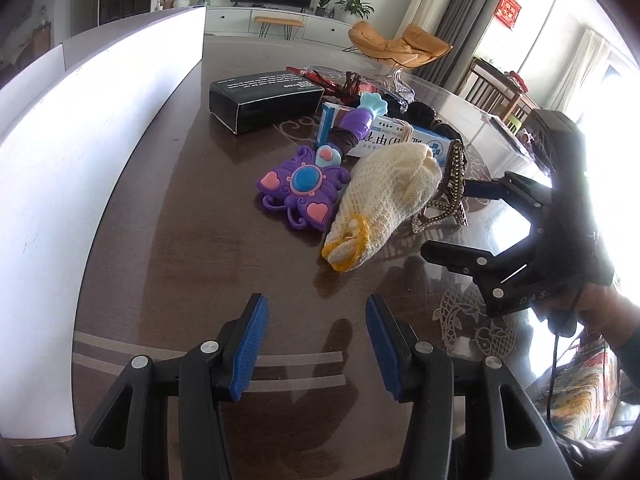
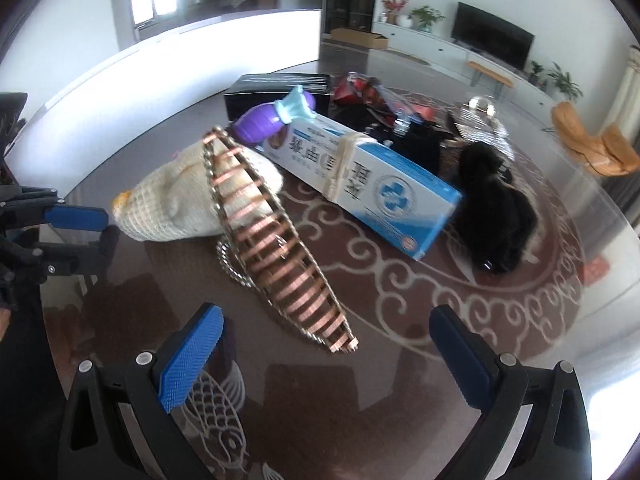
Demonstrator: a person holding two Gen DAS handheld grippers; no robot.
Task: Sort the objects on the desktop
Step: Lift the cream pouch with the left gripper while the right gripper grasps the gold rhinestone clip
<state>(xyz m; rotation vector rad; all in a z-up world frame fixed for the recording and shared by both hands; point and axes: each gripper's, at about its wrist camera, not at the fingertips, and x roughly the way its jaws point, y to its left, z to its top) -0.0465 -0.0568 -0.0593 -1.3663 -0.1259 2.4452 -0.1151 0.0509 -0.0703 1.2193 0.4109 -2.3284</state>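
A pile of objects lies on the dark glass-topped table [image 1: 168, 240]: a cream knitted glove [image 1: 380, 200], a purple butterfly toy [image 1: 300, 192], a blue-and-white medicine box [image 1: 384, 136], a black box [image 1: 264, 100] and a copper-and-chain hair clip [image 1: 448, 188]. My left gripper [image 1: 316, 348] is open and empty, short of the glove. My right gripper [image 2: 324, 360] is open, its jaws either side of the near end of the hair clip [image 2: 272, 240]. The glove [image 2: 180, 204] lies behind the clip, the medicine box [image 2: 360, 176] to the right.
A white panel [image 1: 92, 140] stands along the table's left side. A black fuzzy item [image 2: 496, 216], a red packet [image 2: 356, 92] and a clear glass dish [image 2: 480, 116] lie beyond the pile. The left gripper also shows in the right wrist view [image 2: 92, 232].
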